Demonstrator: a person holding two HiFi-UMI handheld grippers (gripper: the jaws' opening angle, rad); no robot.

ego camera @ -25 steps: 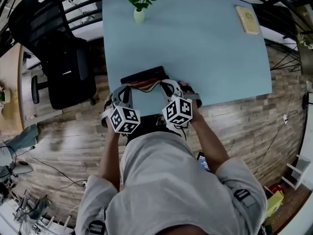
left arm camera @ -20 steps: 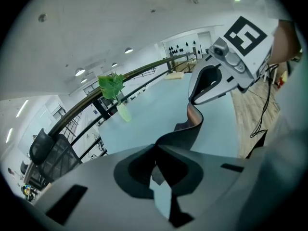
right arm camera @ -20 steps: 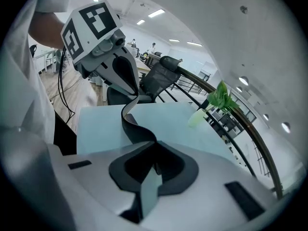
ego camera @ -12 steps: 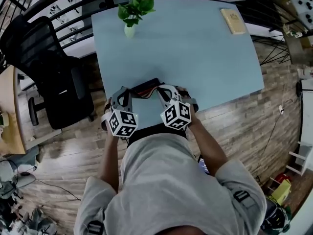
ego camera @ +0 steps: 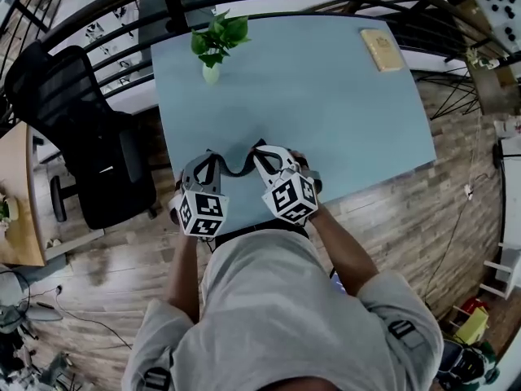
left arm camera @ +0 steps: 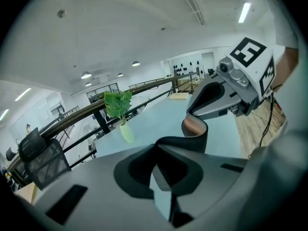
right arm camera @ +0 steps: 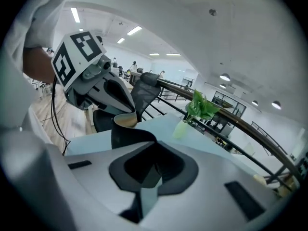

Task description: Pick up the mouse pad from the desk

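The black mouse pad (ego camera: 238,169) hangs in a sagging curve between my two grippers, above the front edge of the light blue desk (ego camera: 326,96). My left gripper (ego camera: 217,156) is shut on its left end and my right gripper (ego camera: 260,152) is shut on its right end. In the left gripper view the mouse pad (left arm camera: 185,143) bends away from my left gripper (left arm camera: 161,166) up to the right gripper (left arm camera: 204,110). From the right gripper view the mouse pad (right arm camera: 126,134) rolls from my right gripper (right arm camera: 149,170) to the left gripper (right arm camera: 126,110).
A small green plant in a white vase (ego camera: 211,51) stands at the desk's far left. A tan book (ego camera: 381,49) lies at the far right corner. A black office chair (ego camera: 89,137) stands left of the desk, and a dark railing runs behind it.
Both grippers have risen with the mouse pad. It lay against the desk's front edge before; now it is off the surface and droops between the grippers.
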